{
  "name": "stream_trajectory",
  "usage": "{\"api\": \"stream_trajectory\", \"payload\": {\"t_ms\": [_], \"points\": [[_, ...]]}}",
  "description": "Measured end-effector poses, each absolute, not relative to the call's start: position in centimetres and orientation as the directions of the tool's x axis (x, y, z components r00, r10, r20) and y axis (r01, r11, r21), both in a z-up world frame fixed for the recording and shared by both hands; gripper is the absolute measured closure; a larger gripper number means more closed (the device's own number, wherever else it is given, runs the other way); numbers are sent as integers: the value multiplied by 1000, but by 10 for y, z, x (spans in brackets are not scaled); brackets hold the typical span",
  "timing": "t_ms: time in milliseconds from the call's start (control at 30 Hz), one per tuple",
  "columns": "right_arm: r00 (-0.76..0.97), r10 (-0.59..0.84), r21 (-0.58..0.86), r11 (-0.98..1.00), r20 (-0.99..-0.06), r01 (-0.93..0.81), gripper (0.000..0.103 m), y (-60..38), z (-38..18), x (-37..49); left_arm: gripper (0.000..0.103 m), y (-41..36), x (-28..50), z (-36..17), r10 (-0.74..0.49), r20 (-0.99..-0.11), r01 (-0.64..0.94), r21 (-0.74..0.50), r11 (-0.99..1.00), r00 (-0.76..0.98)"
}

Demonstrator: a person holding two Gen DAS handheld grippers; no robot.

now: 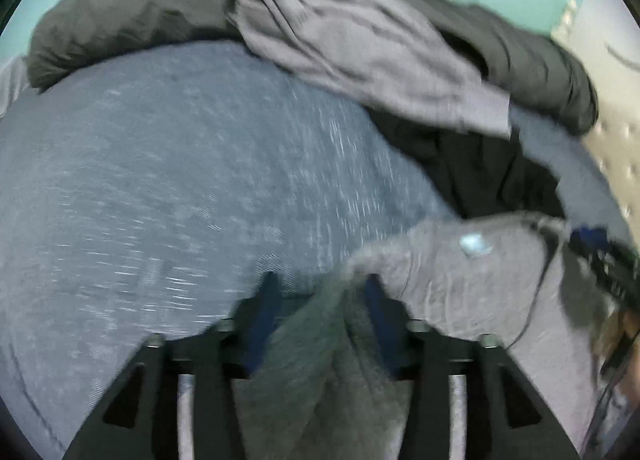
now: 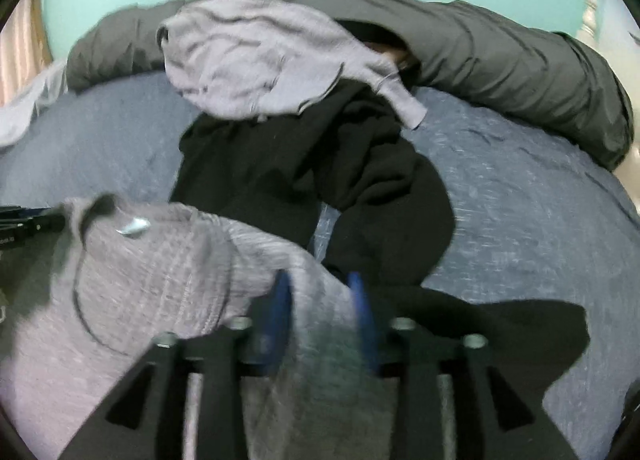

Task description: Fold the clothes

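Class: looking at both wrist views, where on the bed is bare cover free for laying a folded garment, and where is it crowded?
Free: blue bed cover left of the black garment, below the dark duvet; also right of it. Crowded: the middle, under the black garment and grey tops.

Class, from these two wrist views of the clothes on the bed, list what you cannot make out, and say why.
- Left wrist view: the label on the grey garment, motion-blurred, unreadable.
- Right wrist view: what lies under the light grey top, covered by it and the black garment.
- Both views: the grey garment's lower part, cut off by the bottom edge.
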State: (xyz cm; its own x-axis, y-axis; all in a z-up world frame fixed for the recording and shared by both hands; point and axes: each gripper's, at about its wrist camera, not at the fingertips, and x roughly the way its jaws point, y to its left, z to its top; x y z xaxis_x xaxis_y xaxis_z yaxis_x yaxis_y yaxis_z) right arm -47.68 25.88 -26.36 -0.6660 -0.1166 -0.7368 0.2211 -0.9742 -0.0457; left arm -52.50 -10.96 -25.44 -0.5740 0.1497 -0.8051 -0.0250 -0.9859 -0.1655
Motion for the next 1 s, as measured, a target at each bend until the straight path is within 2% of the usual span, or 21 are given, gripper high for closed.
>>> {"api": "stream_trajectory", "payload": {"t_ms": [33, 233, 333, 400, 700, 1000], "points": [[-682, -120, -33, -978, -722, 207, 49, 264, -257, -469, 47, -115, -518, -245, 148, -796, -13, -173, -985, -587], [-733, -207, 134, -978, -647, 157, 45, 303, -226, -397, 47, -140, -445, -210, 169, -772, 12, -223, -975, -613], [-728, -278, 251, -956, -626, 150, 44, 318, -223, -343, 47, -145, -392, -206, 190, -763, 12, -251, -968, -617], [-715, -304, 269, -949, -630, 167, 44, 320, -223, -311, 47, -149, -357, -211, 205, -771, 18, -270, -963, -603], [-583, -370, 381, -918, -724, 109, 44, 354, -246, -179, 47, -165, -208, -239, 242, -835, 52, -307, -950, -495], [-500, -342, 368, -929, -795, 50, 44, 389, -250, -87, 47, -153, -118, -246, 280, -864, 5, -310, -951, -419]]}}
